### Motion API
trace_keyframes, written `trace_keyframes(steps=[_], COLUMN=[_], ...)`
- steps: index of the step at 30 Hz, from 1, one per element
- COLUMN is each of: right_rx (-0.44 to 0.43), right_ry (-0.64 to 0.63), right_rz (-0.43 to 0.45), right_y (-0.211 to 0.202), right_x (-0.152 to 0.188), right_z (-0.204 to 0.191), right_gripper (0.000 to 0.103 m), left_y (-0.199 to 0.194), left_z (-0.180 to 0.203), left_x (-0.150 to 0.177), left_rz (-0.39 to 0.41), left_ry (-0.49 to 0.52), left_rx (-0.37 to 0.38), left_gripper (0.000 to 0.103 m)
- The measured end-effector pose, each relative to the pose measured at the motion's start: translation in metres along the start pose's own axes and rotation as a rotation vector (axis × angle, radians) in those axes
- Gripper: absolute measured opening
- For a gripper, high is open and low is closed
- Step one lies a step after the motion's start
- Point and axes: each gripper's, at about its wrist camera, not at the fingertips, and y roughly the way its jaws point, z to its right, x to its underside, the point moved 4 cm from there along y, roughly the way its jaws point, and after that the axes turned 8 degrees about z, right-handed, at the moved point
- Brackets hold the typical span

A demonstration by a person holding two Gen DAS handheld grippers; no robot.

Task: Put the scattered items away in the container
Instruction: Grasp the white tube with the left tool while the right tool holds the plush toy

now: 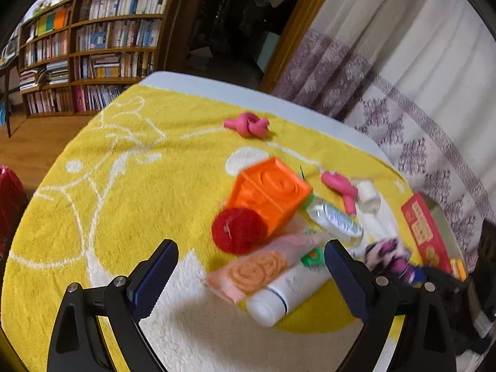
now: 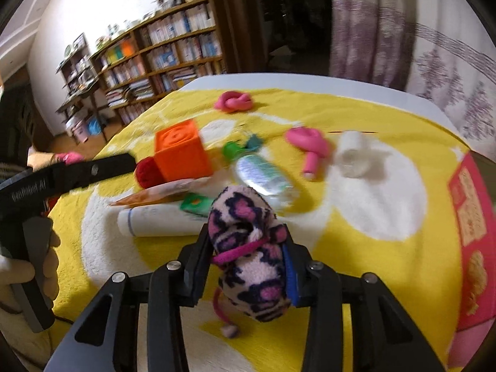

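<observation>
While the left claw (image 1: 251, 266) gapes, the right claw (image 2: 245, 248) pinches the leopard-print pouch (image 2: 251, 257).

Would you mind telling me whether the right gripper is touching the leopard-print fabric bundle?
Touching. In the right wrist view, the right gripper has both pads pressed against the sides of the leopard-print fabric bundle, which sits clamped between them.

Clutter crowds the counter's (image 1: 217, 88) right half: orange cube (image 1: 268, 193), red ball (image 1: 238, 229) and white tube (image 1: 286, 291) lie packed together. The yellow towel's (image 1: 124, 204) left half lies open. A knotted pink balloon (image 1: 248, 124) sits alone, well apart, near the far edge.
</observation>
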Motion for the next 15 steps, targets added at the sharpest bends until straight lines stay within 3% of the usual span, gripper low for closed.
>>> trace_keyframes(steps=[13,15], right_rx=[0.005,0.004], right_ry=[0.092,0.101], right_rz=[0.044,0.051], right_y=[-0.018,-0.02], right_x=[0.002,0.003], right_z=[0.03,0.033], right_gripper=[0.044,0.044], left_y=[0.013,0.013], left_z=[0.031,0.038], left_x=[0.024,0.024], left_rz=[-0.077,-0.086], left_ry=[0.156,0.168], left_rx=[0.048,0.087], left_gripper=[0.097,0.097])
